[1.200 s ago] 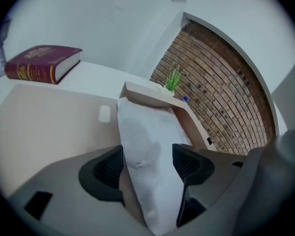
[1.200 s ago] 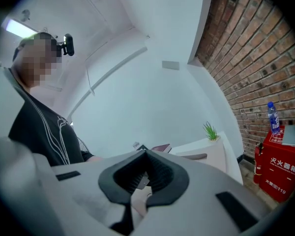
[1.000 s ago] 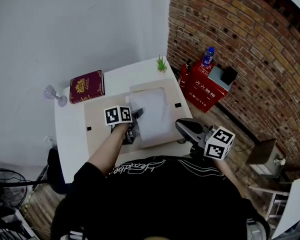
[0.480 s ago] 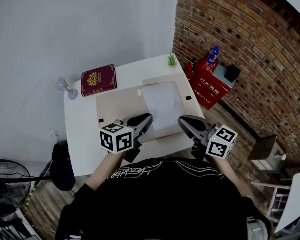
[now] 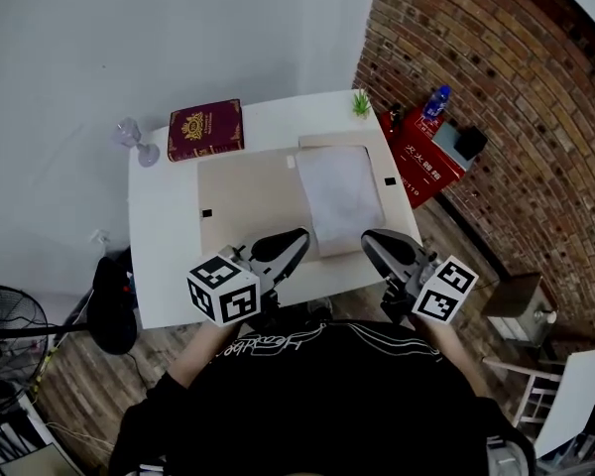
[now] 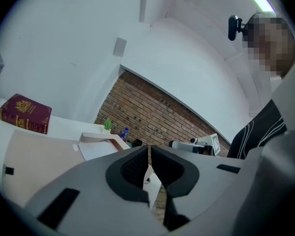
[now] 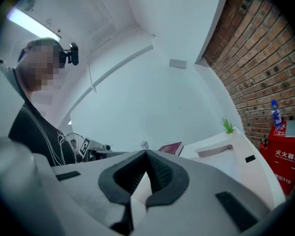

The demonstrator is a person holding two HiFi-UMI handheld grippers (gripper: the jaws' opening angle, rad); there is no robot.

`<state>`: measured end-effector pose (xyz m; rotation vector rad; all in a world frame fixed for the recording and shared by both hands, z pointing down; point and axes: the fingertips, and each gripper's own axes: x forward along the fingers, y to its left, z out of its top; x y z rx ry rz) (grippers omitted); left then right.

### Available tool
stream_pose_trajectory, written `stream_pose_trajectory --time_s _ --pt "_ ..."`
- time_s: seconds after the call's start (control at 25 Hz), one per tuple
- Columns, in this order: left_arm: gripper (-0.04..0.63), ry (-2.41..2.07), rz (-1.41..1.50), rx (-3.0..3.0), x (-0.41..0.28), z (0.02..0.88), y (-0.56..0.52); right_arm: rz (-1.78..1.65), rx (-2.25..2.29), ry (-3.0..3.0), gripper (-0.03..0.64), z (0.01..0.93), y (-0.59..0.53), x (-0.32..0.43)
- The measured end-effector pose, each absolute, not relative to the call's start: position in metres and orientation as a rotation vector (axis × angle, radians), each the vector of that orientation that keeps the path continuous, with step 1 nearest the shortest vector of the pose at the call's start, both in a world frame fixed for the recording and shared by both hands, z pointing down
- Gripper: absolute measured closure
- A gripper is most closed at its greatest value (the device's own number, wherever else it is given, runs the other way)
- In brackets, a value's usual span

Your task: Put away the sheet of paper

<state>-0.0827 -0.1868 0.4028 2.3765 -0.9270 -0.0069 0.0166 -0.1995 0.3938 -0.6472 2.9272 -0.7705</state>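
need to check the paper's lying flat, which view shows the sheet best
The head view: the sheet of paper shows whole and uncovered, seen from above. The left gripper view catches only a low, foreshortened sliver of it. In the right gripper view it is hard to make out.

A paper (image 5: pixel 342 194) is laid on the right of a mat (image 5: pixel 248 201) on the table (image 5: pixel 159 256). A book (image 5: pixel 205 129) and a glass (image 5: pixel 134 139) are seen far left. The left gripper (image 5: pixel 300 236), its empty jaws closing, and the right gripper (image 5: pixel 368 236) are held over the near edge.
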Motion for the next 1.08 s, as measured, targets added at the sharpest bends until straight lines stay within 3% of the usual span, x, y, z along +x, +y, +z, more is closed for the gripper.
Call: stream_pose_trajectory --time_s 1.08 --pt "0.551 -0.981 0.054 2.339 -0.099 0.418 -0.172 -0.707 -0.692 3.003 0.615 0.404 -0.172 0.005"
